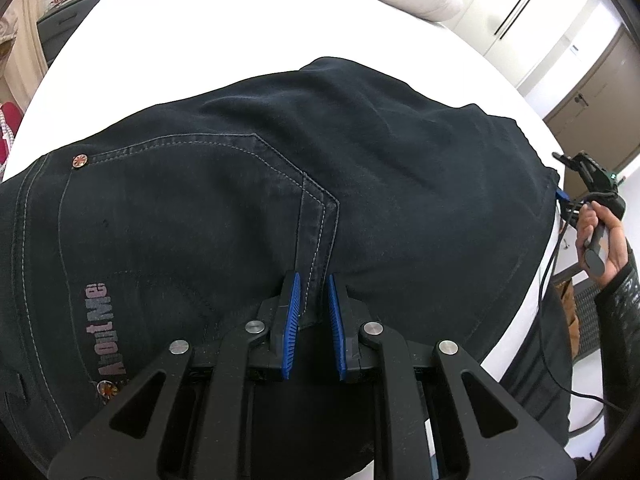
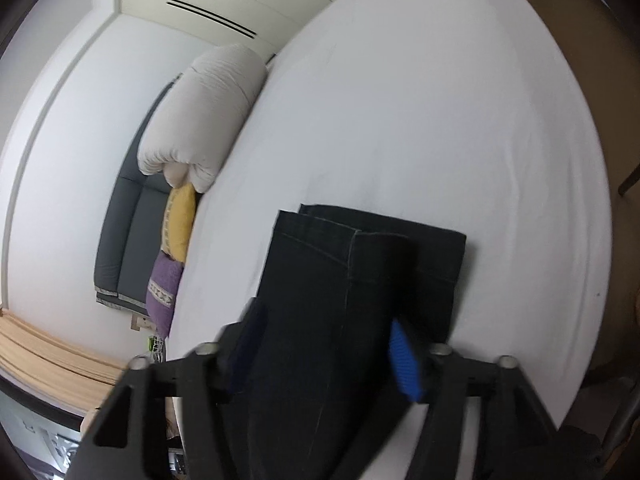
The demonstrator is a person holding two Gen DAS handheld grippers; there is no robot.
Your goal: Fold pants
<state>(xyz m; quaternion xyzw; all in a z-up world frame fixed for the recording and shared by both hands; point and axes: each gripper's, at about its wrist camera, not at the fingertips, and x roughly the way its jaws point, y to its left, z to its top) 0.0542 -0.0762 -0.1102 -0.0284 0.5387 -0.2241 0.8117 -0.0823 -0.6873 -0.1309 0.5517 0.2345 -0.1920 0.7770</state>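
Dark denim pants (image 1: 360, 168) lie spread on the white bed (image 1: 240, 32), with the back pocket and a printed logo at the left. My left gripper (image 1: 313, 278) is shut on the pants at the stitched seat seam, a ridge of cloth pinched between its blue pads. In the right wrist view a folded pant leg (image 2: 340, 280) runs away from me, hems at the far end. My right gripper (image 2: 326, 314) is open and straddles this leg, with its pads (image 2: 404, 360) standing off the cloth. A hand (image 1: 600, 232) holds that gripper at the bed's right edge.
A rolled white duvet (image 2: 208, 112) lies along the bed's head end, with a yellow cushion (image 2: 180, 220) and a purple cushion (image 2: 164, 292) beside it against a grey headboard (image 2: 128, 240). White wardrobes (image 1: 532, 12) stand beyond. A black cable (image 1: 548, 320) hangs by the bed's right edge.
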